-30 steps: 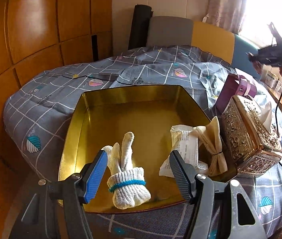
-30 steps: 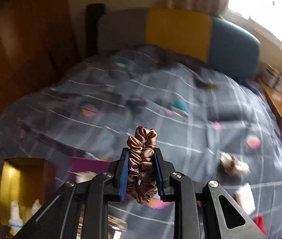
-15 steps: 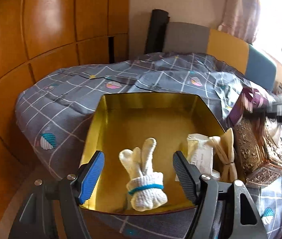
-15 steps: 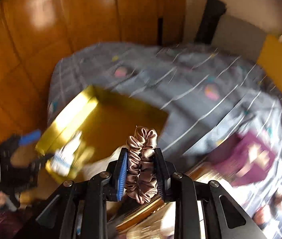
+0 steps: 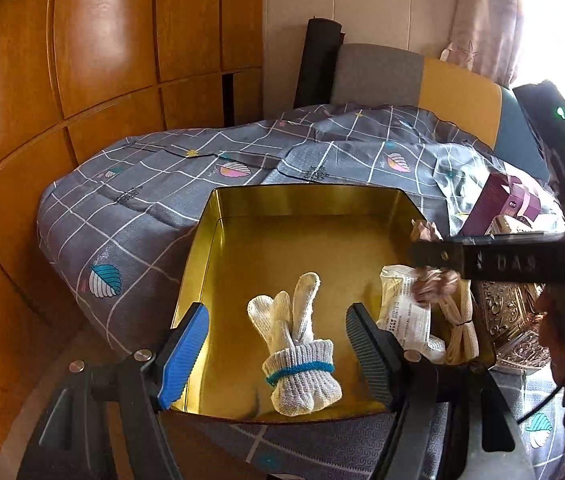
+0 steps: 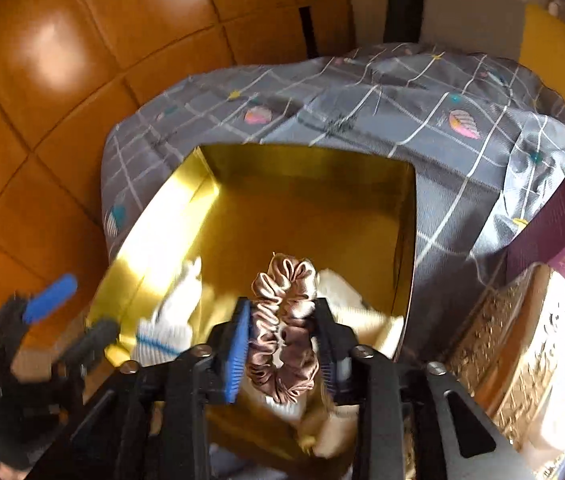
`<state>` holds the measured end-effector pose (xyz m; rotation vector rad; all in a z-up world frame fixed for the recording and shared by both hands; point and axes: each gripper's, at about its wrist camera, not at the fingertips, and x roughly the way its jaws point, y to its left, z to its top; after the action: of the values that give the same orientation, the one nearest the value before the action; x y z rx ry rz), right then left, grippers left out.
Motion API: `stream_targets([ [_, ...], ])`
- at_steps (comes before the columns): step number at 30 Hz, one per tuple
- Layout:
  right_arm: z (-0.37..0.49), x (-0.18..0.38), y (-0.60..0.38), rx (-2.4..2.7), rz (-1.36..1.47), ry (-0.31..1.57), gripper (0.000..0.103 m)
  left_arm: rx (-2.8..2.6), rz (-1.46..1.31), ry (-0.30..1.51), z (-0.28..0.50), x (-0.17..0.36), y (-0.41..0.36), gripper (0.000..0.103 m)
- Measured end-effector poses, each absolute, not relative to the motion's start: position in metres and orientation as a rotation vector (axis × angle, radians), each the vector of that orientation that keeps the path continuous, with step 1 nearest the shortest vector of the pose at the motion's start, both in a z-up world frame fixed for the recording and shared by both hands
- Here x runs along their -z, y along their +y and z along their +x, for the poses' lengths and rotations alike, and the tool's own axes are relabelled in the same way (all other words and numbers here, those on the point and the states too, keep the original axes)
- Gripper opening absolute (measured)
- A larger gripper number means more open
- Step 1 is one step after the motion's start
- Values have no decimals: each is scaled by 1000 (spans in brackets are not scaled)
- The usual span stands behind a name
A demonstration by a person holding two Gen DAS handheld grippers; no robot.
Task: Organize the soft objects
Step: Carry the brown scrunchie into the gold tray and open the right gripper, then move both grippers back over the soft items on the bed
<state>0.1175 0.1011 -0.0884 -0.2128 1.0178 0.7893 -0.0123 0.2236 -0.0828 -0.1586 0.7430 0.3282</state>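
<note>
Gold tin tray (image 5: 218,248) sits on the grey checked duvet (image 5: 130,216). Rolled-up white knit glove bundle (image 5: 298,356) with a blue band lies near the front edge, right between the wide-open left gripper (image 5: 278,354) fingers, not touched by either pad. Over on the right side of the tray there's a white packet (image 5: 402,304) and a cream ribbon bundle (image 5: 462,328). The right gripper (image 5: 430,264) reaches in from the right above them with a brown scrunchie (image 5: 434,284) between its fingers. Ornate gold box (image 5: 510,320) just right of the tray, purple box (image 5: 498,204) farther back.
</note>
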Motion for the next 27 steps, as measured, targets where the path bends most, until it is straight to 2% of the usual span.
stream_targets([
  [1, 119, 88, 101, -779, -192, 1011, 52, -327, -159, 744, -12, 83, 223, 72],
  [5, 121, 82, 100, -778, -142, 995, 61, -322, -161, 749, -12, 84, 222, 72],
  [10, 114, 75, 93, -745, -167, 951, 62, -318, -157, 750, -12, 84, 220, 72],
  [16, 97, 63, 68, -667, -211, 844, 73, -301, -140, 753, -12, 84, 213, 72],
  [27, 88, 34, -20, -510, -162, 731, 81, -282, -88, 732, -13, 74, 199, 72],
])
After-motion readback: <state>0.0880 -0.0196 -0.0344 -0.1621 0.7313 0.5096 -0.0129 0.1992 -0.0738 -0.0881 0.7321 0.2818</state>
